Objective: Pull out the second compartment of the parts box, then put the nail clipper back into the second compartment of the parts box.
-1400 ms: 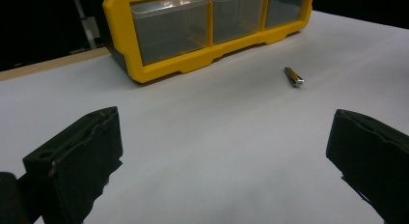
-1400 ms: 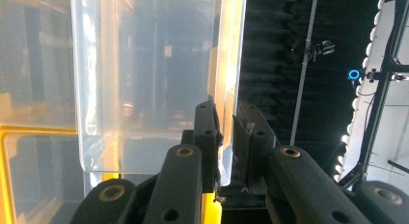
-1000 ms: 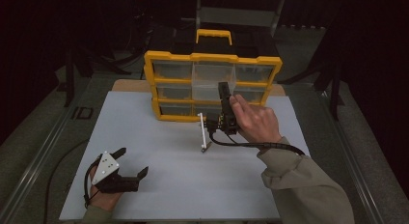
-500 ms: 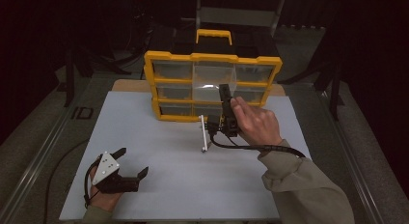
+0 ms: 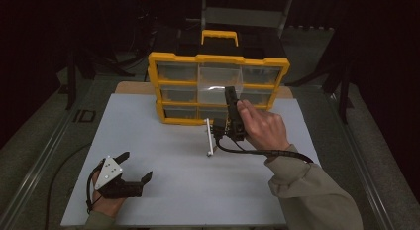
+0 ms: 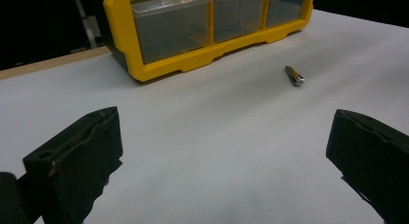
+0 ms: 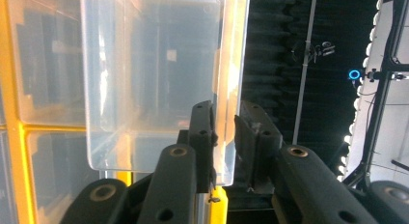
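1. We read no brand, label or writing on the yellow organiser (image 5: pixel 218 88) or on its drawers.
2. Right hand (image 5: pixel 262 128) reaches forward over the worktop (image 5: pixel 173 190), forearm and sleeve (image 5: pixel 312 195) coming in from below; it holds the right gripper (image 5: pixel 231 98) pointing away from us at the organiser's middle column.
3. In the right gripper view the clear drawer (image 7: pixel 154 79) stands pulled out of the organiser, straight ahead of the right gripper (image 7: pixel 224 122). Its side wall sits between the two pads, which stand narrow. The jaws have just been opening a little; whether the pads still press on the wall we cannot tell.
4. Left hand (image 5: pixel 106 202) rests low at the near edge of the worktop, well apart from the organiser. Left gripper (image 5: pixel 132 166) stands wide with nothing between its pads.
5. A small metal bar (image 5: pixel 209 137) lies on the worktop just beside and below the right gripper; from the left gripper it lies ahead and to the right (image 6: pixel 294 75).
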The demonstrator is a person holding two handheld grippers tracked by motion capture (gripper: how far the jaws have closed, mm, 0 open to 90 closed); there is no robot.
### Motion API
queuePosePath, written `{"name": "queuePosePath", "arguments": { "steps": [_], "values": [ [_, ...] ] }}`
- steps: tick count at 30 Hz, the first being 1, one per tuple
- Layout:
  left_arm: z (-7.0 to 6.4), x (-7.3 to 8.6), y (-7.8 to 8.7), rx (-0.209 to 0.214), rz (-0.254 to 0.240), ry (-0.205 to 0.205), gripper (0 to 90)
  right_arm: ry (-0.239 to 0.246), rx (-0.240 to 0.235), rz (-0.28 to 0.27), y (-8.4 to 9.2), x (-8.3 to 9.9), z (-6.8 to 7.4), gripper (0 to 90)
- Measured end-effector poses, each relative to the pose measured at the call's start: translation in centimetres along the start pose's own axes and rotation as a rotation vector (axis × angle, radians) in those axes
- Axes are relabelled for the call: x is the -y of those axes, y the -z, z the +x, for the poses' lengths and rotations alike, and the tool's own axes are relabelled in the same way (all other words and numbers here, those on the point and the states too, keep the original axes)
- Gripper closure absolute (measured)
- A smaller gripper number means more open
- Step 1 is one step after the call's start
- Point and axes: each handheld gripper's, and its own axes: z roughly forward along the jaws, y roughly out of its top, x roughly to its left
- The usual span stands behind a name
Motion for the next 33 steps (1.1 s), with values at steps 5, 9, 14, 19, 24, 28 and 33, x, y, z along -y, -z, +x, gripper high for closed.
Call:
{"name": "queuePosePath", "arguments": {
  "steps": [5,9,14,19,24,28,33],
  "values": [
    [0.0,0.0,-0.1,-0.001,0.005,0.001,0.0,-0.028,-0.005,-0.015,0.2,-0.1,0.3,61.5],
    [0.0,0.0,-0.1,-0.002,0.006,-0.001,0.0,-0.089,-0.001,-0.026,0.3,-0.3,0.4,45.0],
    [0.0,0.0,-0.1,-0.001,0.006,-0.002,0.0,-0.104,-0.001,-0.019,0.4,-0.7,1.0,21.9],
    [0.0,0.0,-0.1,-0.001,0.006,-0.003,0.0,-0.11,-0.006,-0.01,0.3,-0.8,1.5,14.8],
    [0.0,0.0,0.0,-0.003,0.006,-0.003,0.0,-0.11,-0.002,-0.002,0.4,-1.0,1.9,12.3],
    [0.0,0.0,-0.1,-0.003,0.007,-0.002,0.0,-0.121,0.0,-0.004,0.5,-1.2,2.3,11.5],
    [0.0,0.0,-0.1,-0.003,0.008,-0.002,0.0,-0.141,-0.004,-0.004,0.6,-1.2,3.3,10.8]
  ]
}}
